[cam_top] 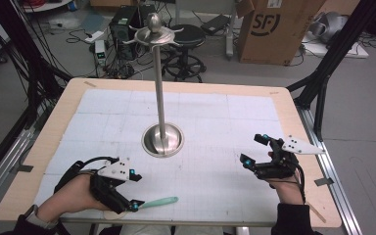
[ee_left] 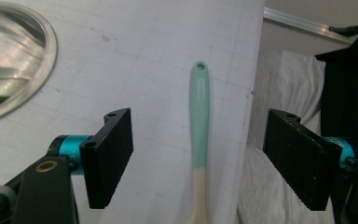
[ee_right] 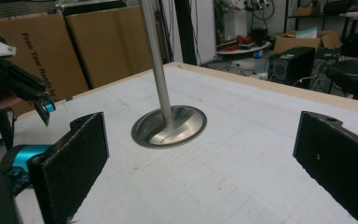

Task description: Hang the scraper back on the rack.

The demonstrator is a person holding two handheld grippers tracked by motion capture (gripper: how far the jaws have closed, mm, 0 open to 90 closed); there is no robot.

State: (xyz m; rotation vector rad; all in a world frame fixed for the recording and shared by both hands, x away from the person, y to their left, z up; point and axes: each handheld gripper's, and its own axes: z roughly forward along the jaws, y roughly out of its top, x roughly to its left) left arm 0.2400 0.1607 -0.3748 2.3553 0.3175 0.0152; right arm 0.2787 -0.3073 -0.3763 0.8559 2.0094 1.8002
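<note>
A utensil (cam_top: 159,201) with a mint-green handle and a cream lower part lies flat on the white mat near the table's front edge. My left gripper (cam_top: 135,191) is open around it. In the left gripper view the handle (ee_left: 199,93) runs up the gap between the two jaws, with clear space on both sides of it. A tall metal stand (cam_top: 159,88) with hooks at its top rises from a round base (cam_top: 163,139) at the middle of the mat. My right gripper (cam_top: 252,149) hovers open and empty at the right, facing the stand's base (ee_right: 170,126).
The white grid mat (cam_top: 215,122) covers most of the wooden table (cam_top: 293,112). Behind the table stand a cardboard box (cam_top: 274,29), a black stool (cam_top: 186,36) and cables on the floor. Beyond the mat's edge in the left gripper view lies pale cloth (ee_left: 284,84).
</note>
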